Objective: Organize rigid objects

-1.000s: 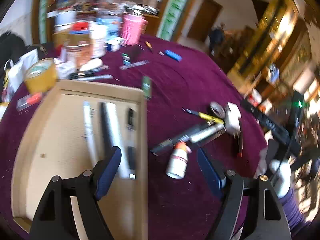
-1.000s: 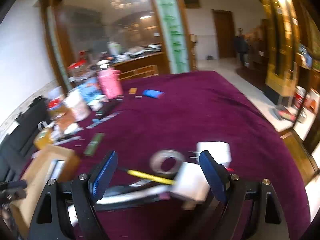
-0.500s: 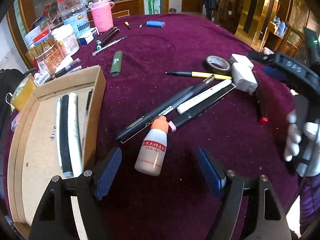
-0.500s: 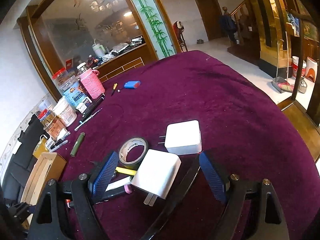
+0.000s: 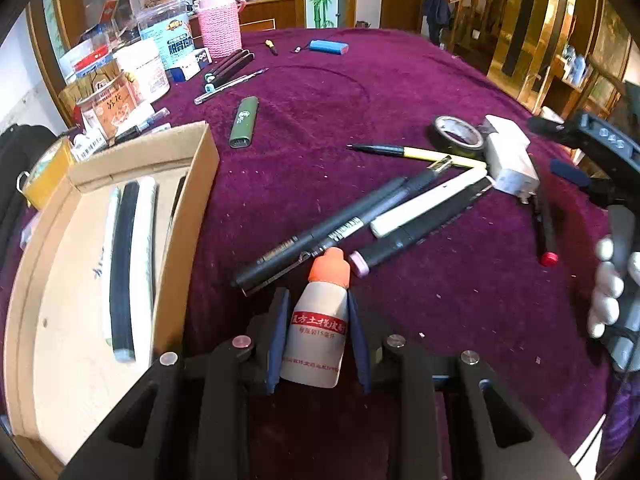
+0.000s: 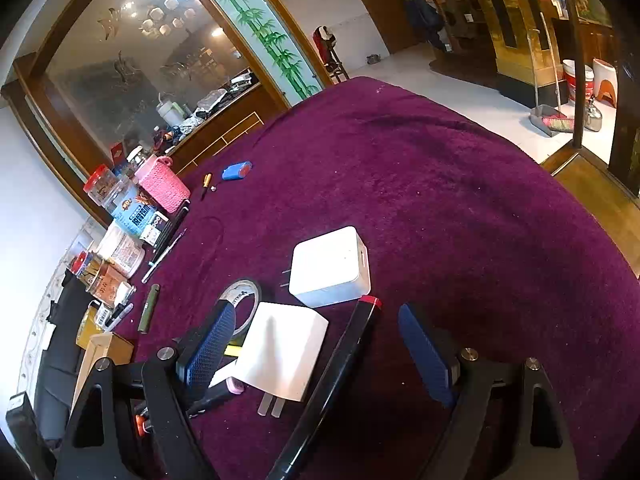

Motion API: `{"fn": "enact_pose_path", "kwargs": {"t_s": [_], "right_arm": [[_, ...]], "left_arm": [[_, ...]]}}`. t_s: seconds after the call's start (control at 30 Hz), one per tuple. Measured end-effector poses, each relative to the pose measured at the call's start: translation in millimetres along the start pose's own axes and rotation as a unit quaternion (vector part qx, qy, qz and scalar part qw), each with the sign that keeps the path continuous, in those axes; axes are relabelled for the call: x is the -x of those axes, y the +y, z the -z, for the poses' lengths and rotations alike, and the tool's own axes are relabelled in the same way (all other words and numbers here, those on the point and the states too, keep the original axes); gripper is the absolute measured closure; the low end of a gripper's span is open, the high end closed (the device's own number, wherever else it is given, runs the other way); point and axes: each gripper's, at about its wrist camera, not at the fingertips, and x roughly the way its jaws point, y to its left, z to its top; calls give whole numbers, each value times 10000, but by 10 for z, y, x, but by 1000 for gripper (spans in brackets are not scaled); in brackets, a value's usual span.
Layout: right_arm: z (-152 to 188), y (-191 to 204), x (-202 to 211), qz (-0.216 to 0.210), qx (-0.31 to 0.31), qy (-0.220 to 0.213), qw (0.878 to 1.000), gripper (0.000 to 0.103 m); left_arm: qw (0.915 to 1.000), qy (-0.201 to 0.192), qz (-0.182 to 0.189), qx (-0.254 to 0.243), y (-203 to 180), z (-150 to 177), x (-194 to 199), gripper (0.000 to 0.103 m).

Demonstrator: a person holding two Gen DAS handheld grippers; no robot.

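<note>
A small white bottle [image 5: 316, 332] with an orange cap lies on the purple tablecloth. My left gripper [image 5: 316, 300] is closing on it, and both blue pads touch its sides. Just beyond it lie a black pen [image 5: 320, 232], a white pen [image 5: 428, 200] and a yellow pen [image 5: 424, 155]. My right gripper [image 6: 318, 312] stands open low over a white charger plug [image 6: 284, 352] and a black marker with a red end [image 6: 344, 352], both between its fingers. A second white charger [image 6: 330, 264] and a tape roll [image 6: 244, 296] lie just ahead.
An open cardboard box [image 5: 192, 216] holding several pens [image 5: 120, 272] stands to the left of the bottle. Jars [image 5: 160, 36], a pink knitted holder [image 5: 220, 28], a green lighter [image 5: 244, 120] and a blue case [image 5: 328, 46] sit farther back. A gloved hand [image 5: 608, 288] holds the right tool.
The left jaws have closed from wide apart onto the white bottle after dropping towards it. The right gripper has rolled and sunk closer to the charger plug, still open.
</note>
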Motion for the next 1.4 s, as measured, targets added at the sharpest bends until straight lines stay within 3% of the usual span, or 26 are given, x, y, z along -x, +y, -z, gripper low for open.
{"fn": "enact_pose_path", "kwargs": {"t_s": [0.23,0.4,0.6,0.73,0.8,0.83,1.03,1.2,1.3,1.37,1.4], "right_arm": [[23,53,-24,-6,157,55,9999,16],[74,59,40,-229,61,243,9994,20],[284,234,101,308,613,704,9952,25],[384,412,-62,950,1274,1006,9821,43],[364,432,-81,1048,1388,1014,9795,67],[347,423,-74,1110,1394,1041,9785,70],[366,231,65,985,1195,1133,9814,73],[325,261,32,1312,1310,1069,9768,73],[348,391,-84,1642,1747,908,9666,72],[343,389,-88,1638,1769,842,9668,74],[324,350,-70,1577,1678,822,9697,84]], "left_arm": [[9975,-324,572,258,39,112,383,75],[9934,-614,850,456,193,243,718,75],[9887,-774,1055,736,452,410,879,75],[9860,-830,1104,932,589,480,910,75],[9853,-854,1106,985,641,526,945,75],[9851,-869,1096,1004,665,547,968,75],[9831,-950,1082,1132,846,663,1085,75],[9817,-914,1139,1223,844,677,1057,75],[9815,-875,1202,1203,790,671,1039,75],[9821,-897,1183,1158,768,688,1074,75],[9823,-926,1159,1143,772,693,1102,75]]}}
